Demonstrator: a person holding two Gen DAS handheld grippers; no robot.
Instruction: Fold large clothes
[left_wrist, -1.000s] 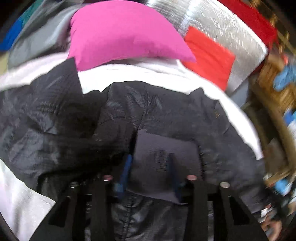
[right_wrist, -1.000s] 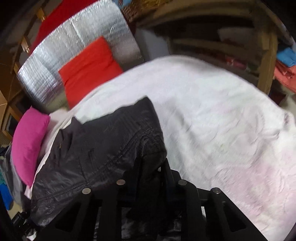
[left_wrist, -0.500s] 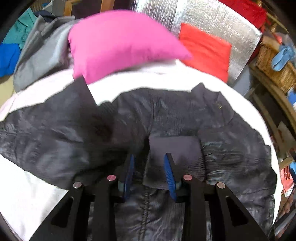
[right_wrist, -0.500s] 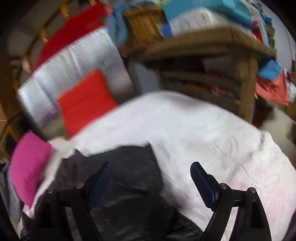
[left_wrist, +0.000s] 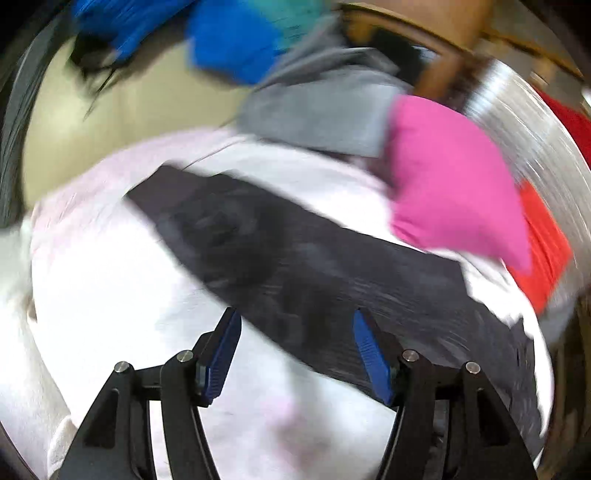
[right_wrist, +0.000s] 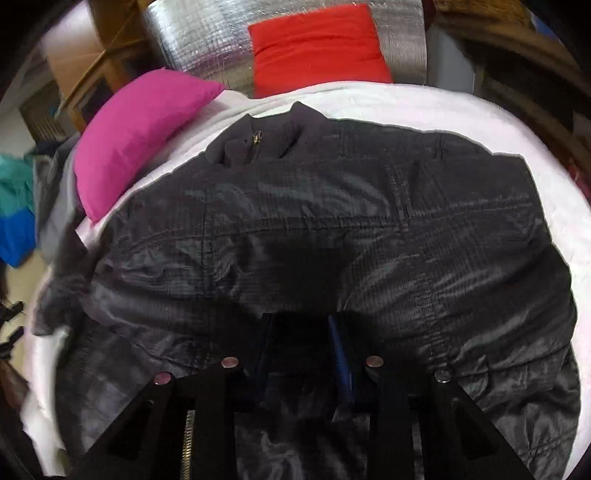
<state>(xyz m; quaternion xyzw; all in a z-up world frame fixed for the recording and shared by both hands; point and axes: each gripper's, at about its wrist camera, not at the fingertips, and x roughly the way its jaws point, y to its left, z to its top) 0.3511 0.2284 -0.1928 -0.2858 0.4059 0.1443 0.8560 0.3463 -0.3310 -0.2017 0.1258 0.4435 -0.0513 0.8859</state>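
**A lived-in bedroom at home**

The setting is a bedroom in a private home. A bed covered with a white bedspread (right_wrist: 424, 107) fills most of both views, with a magenta pillow (right_wrist: 140, 129) and a red cushion (right_wrist: 317, 48) lying at its head. Behind them a silver quilted foil panel (right_wrist: 199, 40) leans against brown wooden furniture (right_wrist: 96, 62). Beside the bed, loose clothing is heaped in a pile: a grey garment (left_wrist: 325, 118) and blue and teal fabric (left_wrist: 236, 48). A black jacket (right_wrist: 332, 229) is spread flat over the bedspread. The beige floor (left_wrist: 110, 129) shows beyond the bed's edge.
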